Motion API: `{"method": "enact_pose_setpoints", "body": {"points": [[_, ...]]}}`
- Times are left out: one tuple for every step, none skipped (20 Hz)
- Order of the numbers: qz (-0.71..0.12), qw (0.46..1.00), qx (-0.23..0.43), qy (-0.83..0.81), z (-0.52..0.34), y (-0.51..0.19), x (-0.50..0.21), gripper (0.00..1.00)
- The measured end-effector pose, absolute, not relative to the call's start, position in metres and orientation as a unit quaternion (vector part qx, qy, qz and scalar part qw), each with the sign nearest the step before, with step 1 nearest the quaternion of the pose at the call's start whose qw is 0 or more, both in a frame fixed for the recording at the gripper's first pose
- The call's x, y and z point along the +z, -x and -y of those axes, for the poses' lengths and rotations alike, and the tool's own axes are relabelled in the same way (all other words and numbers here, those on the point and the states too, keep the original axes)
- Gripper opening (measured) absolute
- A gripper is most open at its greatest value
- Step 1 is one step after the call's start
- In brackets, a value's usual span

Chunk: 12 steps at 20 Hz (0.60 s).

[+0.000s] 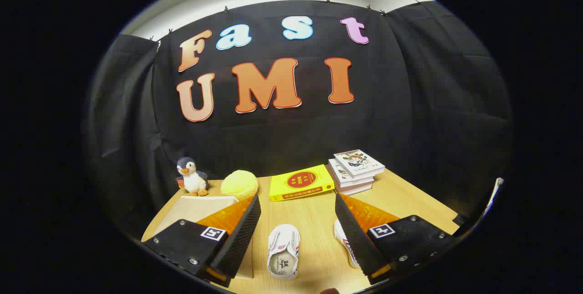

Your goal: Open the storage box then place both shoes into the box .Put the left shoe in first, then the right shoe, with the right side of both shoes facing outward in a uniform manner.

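Storage box [200,209], pale and lidded, sits partly behind the left finger, below a penguin toy [192,176] and a yellow ball [239,184]. The gripper [297,232] hangs above the wooden table [314,221], fingers wide apart, holding nothing. One white shoe [283,250] lies between them; another shoe [345,244] is against the right finger. The insole print is too small to read.

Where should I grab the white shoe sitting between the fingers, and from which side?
Probably across the white shoe at its collar, coming down from above: it stands upright, opening up, lengthwise along the open gripper, so its two sides face the finger pads.
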<state>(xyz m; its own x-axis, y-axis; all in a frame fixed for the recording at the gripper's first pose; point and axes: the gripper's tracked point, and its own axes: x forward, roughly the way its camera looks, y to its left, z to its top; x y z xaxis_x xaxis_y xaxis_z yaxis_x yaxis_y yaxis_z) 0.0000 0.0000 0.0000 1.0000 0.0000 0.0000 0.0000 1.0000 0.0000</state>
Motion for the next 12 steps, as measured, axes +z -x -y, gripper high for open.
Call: {"method": "enact_pose_setpoints", "body": {"points": [[0.005, 1.000, -0.002, 0.010, -0.001, 0.000, 0.002, 0.98], [0.008, 1.000, -0.004, 0.020, 0.000, -0.001, 0.002, 0.98], [0.009, 0.999, -0.005, 0.031, 0.000, -0.003, 0.000, 0.98], [0.006, 0.999, -0.005, 0.038, 0.000, -0.004, -0.003, 0.98], [0.003, 0.999, -0.004, 0.043, 0.000, -0.004, -0.007, 0.98], [-0.001, 0.999, -0.003, 0.045, -0.001, -0.006, -0.011, 0.98], [-0.006, 0.999, -0.002, 0.046, -0.001, -0.008, -0.015, 0.98], [-0.011, 0.999, -0.001, 0.046, -0.002, -0.008, -0.018, 0.98], [-0.014, 0.999, 0.001, 0.046, -0.003, -0.008, -0.020, 0.98], [-0.016, 0.999, 0.004, 0.046, -0.004, -0.009, -0.021, 0.98], [-0.018, 0.999, 0.006, 0.048, -0.004, -0.008, -0.023, 0.98], [-0.019, 0.999, 0.007, 0.051, -0.004, -0.008, -0.024, 0.98]]}}
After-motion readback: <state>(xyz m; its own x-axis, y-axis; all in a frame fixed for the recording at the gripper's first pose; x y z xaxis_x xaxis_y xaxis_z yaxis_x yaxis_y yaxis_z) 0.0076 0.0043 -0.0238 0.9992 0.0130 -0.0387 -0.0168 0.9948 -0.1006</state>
